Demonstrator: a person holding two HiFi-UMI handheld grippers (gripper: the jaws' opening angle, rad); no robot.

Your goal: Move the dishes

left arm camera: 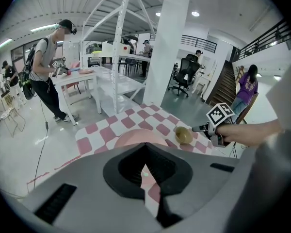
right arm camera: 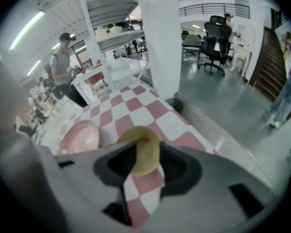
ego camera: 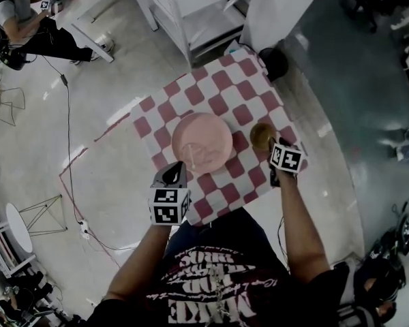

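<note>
Bowl [ego camera: 262, 135] at the cloth [ego camera: 221, 80] edge sits between open right tongs [right arm camera: 145, 152]; closed, empty left tongs [ego camera: 177, 169] hover by the plate [ego camera: 202, 142].

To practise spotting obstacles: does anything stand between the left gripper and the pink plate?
Nothing visible does. The shut left gripper hangs by the pink plate's near edge; only tablecloth lies between. The yellow bowl sits to its right.

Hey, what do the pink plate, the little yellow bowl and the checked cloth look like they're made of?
Pink plate: probably glazed ceramic or melamine; it is smooth, with bright glints.
Yellow bowl: plastic or glazed ceramic, hard to tell which; it has an even colour and a soft sheen.
Checked cloth: woven fabric or possibly vinyl; it lies flat and looks matte.
</note>
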